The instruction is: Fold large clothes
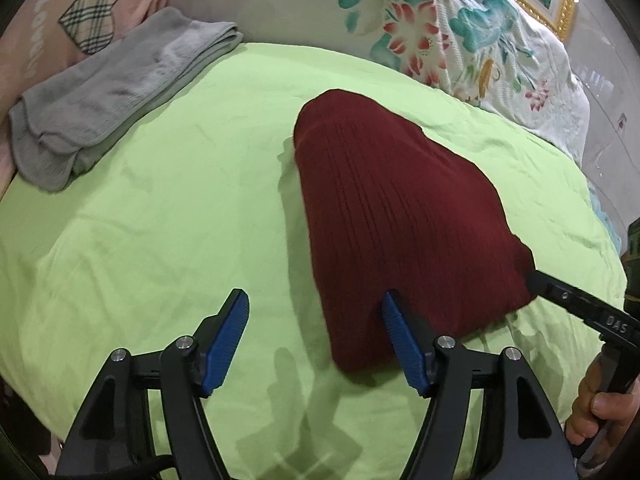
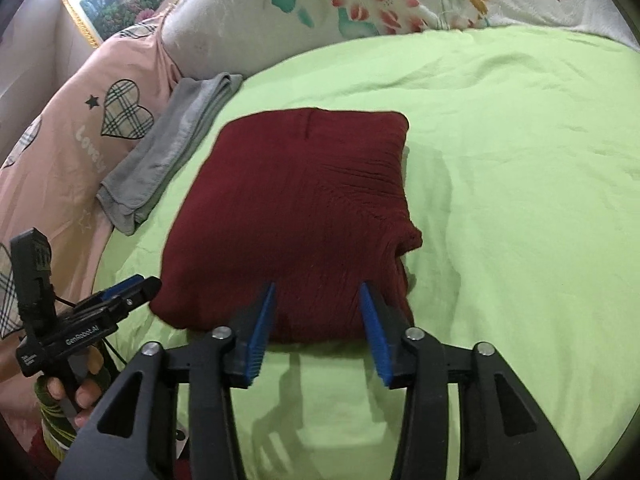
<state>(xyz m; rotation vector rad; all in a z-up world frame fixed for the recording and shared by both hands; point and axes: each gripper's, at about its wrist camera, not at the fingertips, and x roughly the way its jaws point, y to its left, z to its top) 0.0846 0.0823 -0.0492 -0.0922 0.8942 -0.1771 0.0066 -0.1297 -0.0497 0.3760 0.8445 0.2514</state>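
Left wrist: left claw (image 1: 314, 312) agape, downtilted

1. My left black two-finger gripper (image 1: 314, 320) has angular plastic arms with triangular cut-outs, and round silver screws sit at each pivot behind the fingers.
2. Ribbed blue pads (image 1: 230, 346) line the inner faces of its fingers.
3. My right black two-finger gripper (image 2: 318, 312) is built the same, blue pads included.
4. Seen from the right one, the left body carries white "GenRobot.AI" lettering and a thin black cable behind its handle.
5. A dark green patterned sleeve (image 2: 54, 412) covers my left wrist.
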